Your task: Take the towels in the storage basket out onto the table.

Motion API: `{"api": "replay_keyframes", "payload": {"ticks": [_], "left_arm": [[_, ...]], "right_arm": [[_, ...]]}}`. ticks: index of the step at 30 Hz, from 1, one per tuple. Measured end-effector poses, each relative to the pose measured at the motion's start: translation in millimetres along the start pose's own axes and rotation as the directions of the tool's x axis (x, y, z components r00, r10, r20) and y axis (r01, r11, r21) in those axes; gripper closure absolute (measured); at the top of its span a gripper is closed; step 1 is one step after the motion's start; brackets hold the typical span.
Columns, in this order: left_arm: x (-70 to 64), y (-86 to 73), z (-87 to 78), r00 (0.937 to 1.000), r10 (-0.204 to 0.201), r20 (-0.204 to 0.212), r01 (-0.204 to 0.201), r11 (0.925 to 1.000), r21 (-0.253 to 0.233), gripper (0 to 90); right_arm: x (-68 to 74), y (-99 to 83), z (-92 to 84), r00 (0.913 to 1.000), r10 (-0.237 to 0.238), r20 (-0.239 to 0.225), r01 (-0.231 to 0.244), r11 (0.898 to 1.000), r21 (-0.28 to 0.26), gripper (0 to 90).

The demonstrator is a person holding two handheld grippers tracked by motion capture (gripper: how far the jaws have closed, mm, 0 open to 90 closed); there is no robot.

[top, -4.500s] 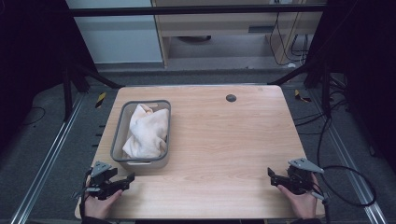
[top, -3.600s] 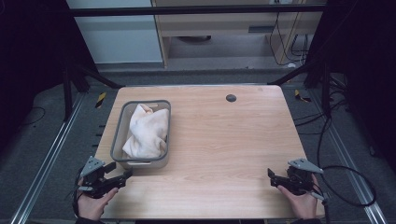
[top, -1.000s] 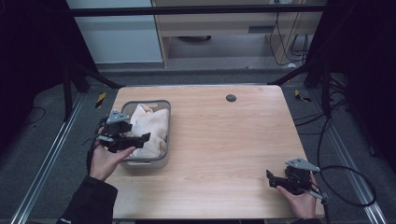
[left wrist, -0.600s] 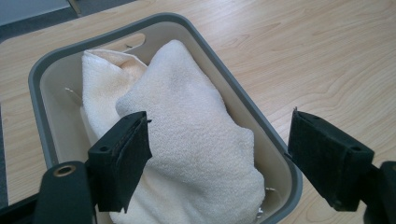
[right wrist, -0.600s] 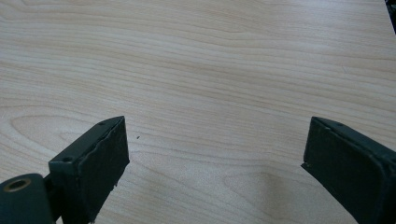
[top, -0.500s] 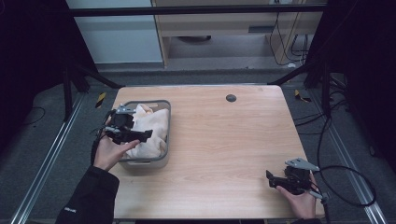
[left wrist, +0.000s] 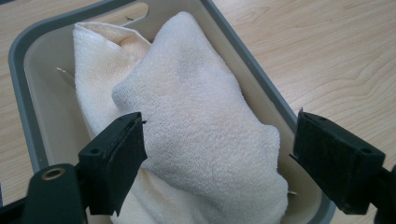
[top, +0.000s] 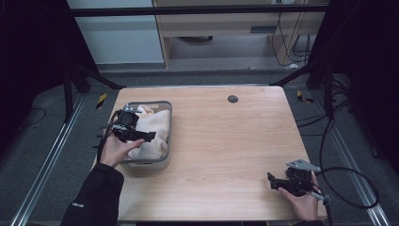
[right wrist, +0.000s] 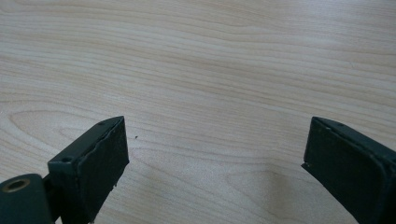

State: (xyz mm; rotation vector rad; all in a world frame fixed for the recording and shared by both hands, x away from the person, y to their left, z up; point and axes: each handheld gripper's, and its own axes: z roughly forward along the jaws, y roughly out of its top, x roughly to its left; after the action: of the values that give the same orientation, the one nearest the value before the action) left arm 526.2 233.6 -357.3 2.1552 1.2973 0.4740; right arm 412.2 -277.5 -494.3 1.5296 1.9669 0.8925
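Since the earlier frame, the left gripper (top: 149,136) is brought from the near left worktop (top: 235,141) edge over the grey bin (top: 165,141); its fingers (left wrist: 116,154), just opening, straddle the cream towel (left wrist: 196,140) unclamped, apparently for a grasp. The right gripper (top: 273,181) rests near right, fingers apart, empty.

The person wears a black sleeve (top: 94,195) with small white lettering near the cuff. Both tongs, the left tongs (left wrist: 219,158) and the right tongs (right wrist: 215,163), have black, blocky jaws with a brass-ringed screw hole at seven o'clock; a grey three-cornered plate (top: 302,165) and a black cable (top: 353,188) belong to the right one.
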Motion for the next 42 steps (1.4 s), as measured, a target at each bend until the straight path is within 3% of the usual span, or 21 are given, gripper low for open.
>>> {"api": "replay_keyframes", "payload": {"ticks": [19, 42], "left_arm": [[2.5, -2.4, 32.7, 0.9997, -0.020, -0.014, 0.021, 0.9958, 0.089, 10.8], [2.4, -11.2, 54.9, 0.9994, -0.032, -0.014, 0.033, 0.9914, 0.127, 6.9]], "right_arm": [[0.6, -0.1, 2.7, 0.9999, -0.011, -0.009, 0.012, 1.000, 0.028, 5.1], [1.2, -0.2, 3.5, 0.9999, -0.010, -0.012, 0.010, 0.999, 0.041, 4.4]]}}
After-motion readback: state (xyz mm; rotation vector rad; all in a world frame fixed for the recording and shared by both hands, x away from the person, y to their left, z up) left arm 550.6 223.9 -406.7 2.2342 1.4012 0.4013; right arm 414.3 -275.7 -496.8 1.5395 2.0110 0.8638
